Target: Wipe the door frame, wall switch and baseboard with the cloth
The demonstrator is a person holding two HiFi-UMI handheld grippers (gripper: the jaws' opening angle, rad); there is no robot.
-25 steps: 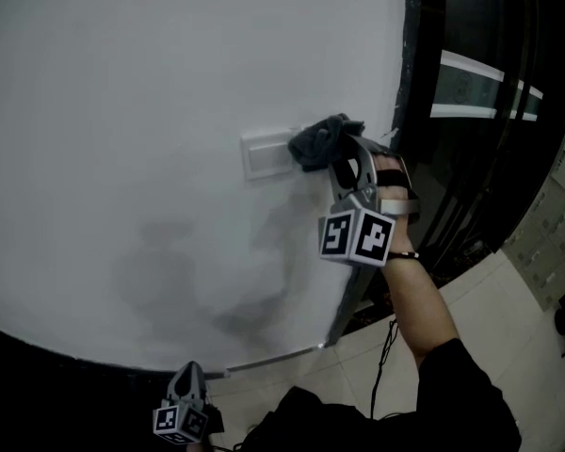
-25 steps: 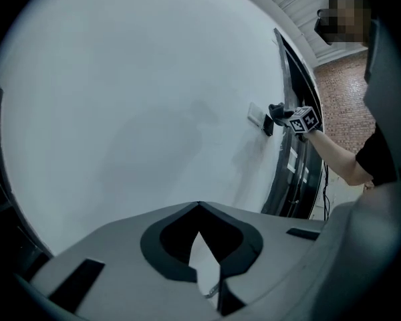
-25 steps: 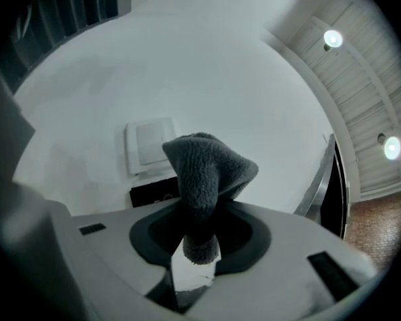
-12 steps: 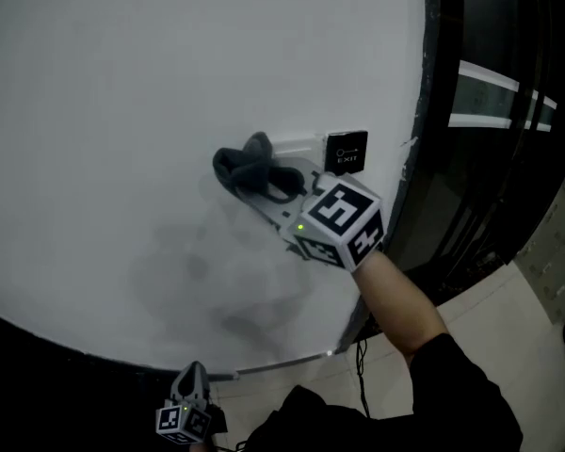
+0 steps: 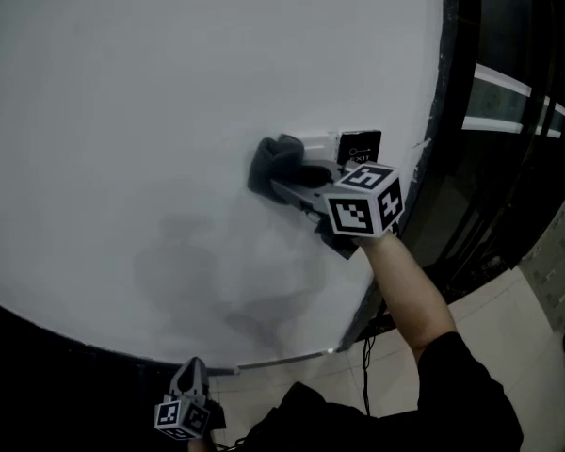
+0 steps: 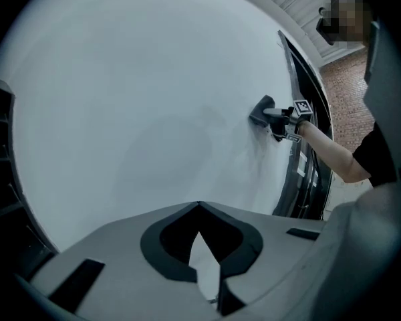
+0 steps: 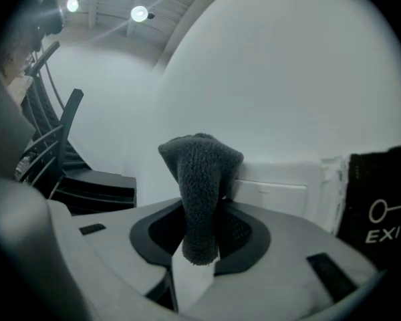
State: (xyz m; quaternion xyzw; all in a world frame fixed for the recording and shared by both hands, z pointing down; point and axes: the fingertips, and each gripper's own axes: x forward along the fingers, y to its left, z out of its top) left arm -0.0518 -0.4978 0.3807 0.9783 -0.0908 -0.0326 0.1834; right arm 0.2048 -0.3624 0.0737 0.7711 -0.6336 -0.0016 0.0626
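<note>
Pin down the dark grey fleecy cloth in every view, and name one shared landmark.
Head view: dark grey fleecy cloth at centre, against the white wall, at the tip of the right gripper.
Left gripper view: cloth small, right of centre, far off.
Right gripper view: cloth centre, clamped between the jaws.
Shared landmark: the white wall.

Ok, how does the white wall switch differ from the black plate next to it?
The white rectangular wall switch is blank; the black square plate carries a key symbol and EXIT. The dark grey fleecy cloth in the right hand-held gripper overlaps the switch's end, while the black plate is uncovered. Both sit side by side on the white wall.
</note>
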